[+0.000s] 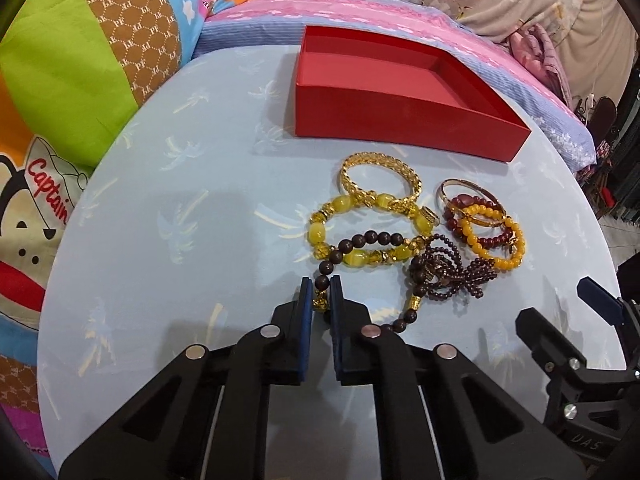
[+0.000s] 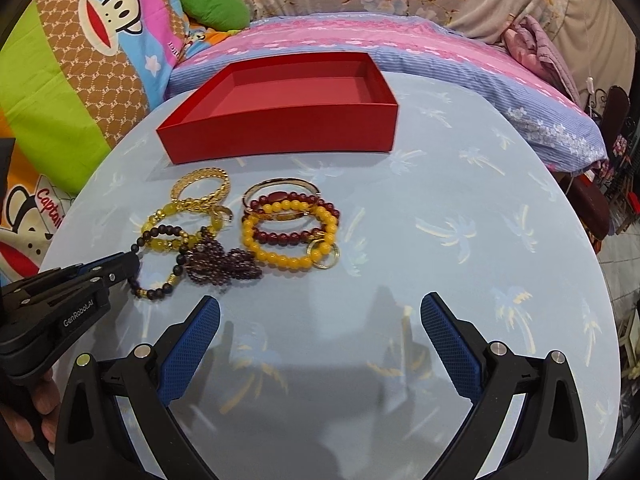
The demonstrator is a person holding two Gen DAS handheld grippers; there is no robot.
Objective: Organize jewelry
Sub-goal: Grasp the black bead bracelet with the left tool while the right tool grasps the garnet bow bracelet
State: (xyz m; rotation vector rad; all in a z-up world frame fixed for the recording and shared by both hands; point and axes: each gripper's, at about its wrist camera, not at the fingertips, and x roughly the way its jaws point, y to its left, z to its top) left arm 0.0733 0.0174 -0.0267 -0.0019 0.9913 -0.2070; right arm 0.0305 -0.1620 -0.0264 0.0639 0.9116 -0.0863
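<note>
Left gripper (image 1: pixel 321 294): I have its blue pads clamped on the dark bead bracelet (image 1: pixel 362 240), pinching a brown bead and a gold charm at the strand's near-left curve; it rests low on the table (image 1: pixel 160 240).

Risk, left: I judge the pinch to be narrow, on round beads, so the strand could slip free as I lift. The far part of that loop lies under and over the yellow stone bracelet (image 1: pixel 340 236) and beside the purple bead tangle (image 1: pixel 448 276), so a lift may drag those along.

Middle pile: a gold chain bangle (image 1: pixel 376 178) lies just behind, then a stack of a thin gold bangle (image 1: pixel 472 192), dark red beads (image 1: pixel 480 216) and an amber bead bracelet (image 1: pixel 496 240) further right.

Red box (image 1: pixel 404 120): open, nothing inside, just beyond the pile; every piece is still outside it.

Right gripper (image 2: pixel 320 336): its fingers are spread wide and hold nothing, hovering over bare table near the amber stack.

Risk, right: swinging in could knock that stack.
</note>
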